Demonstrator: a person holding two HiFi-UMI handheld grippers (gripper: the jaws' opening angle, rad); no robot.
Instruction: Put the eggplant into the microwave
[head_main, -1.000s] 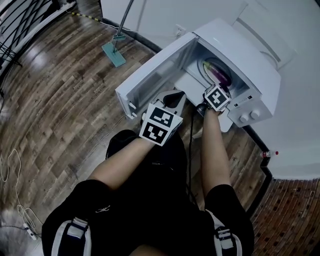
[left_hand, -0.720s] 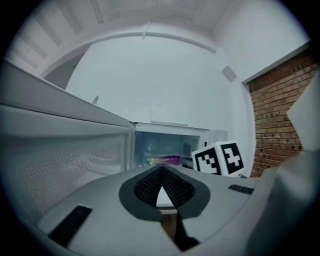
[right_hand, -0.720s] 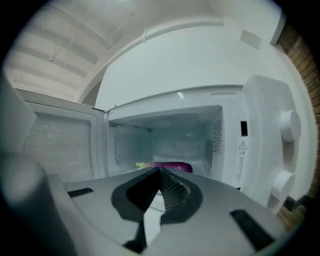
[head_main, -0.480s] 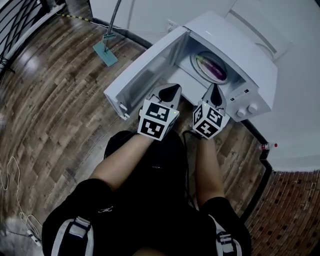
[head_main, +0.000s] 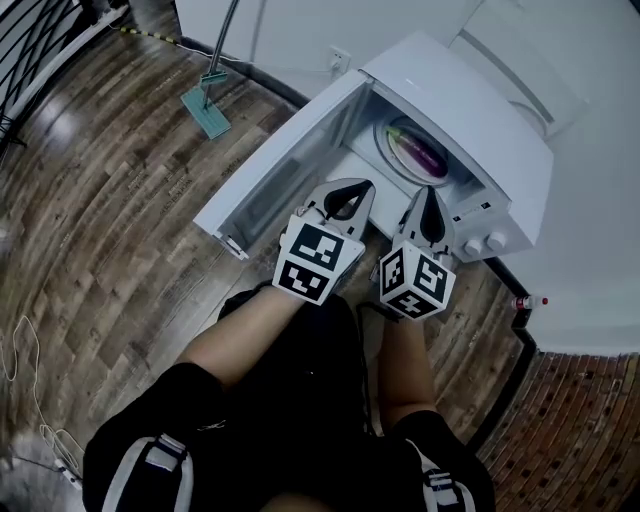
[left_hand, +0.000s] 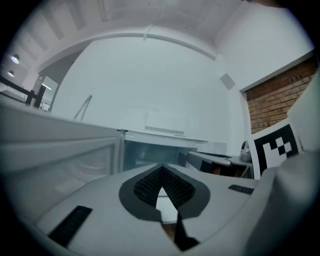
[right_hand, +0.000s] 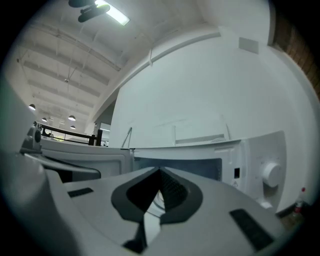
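The purple eggplant (head_main: 422, 152) lies on the round glass turntable (head_main: 395, 158) inside the white microwave (head_main: 500, 130). The microwave door (head_main: 280, 165) is swung wide open to the left. My right gripper (head_main: 427, 190) is shut and empty, its tip just outside the cavity's front edge, apart from the eggplant. My left gripper (head_main: 351, 185) is also shut on nothing and hovers beside it, in front of the opening near the door. The left gripper (left_hand: 161, 166) looks level at the cavity (left_hand: 145, 152). The right gripper (right_hand: 160, 171) faces the cavity, with the knob (right_hand: 271, 174) to its right.
The microwave stands on a wooden floor against a white wall. A mop (head_main: 205, 100) leans at the back left near a wall outlet (head_main: 340, 58). A small red-capped bottle (head_main: 530, 301) lies at the right. A thin cable (head_main: 20, 350) trails on the floor at the left.
My right gripper has drawn back out of the cavity and risen, leaving the eggplant on the turntable. The left gripper has shifted a little upward.
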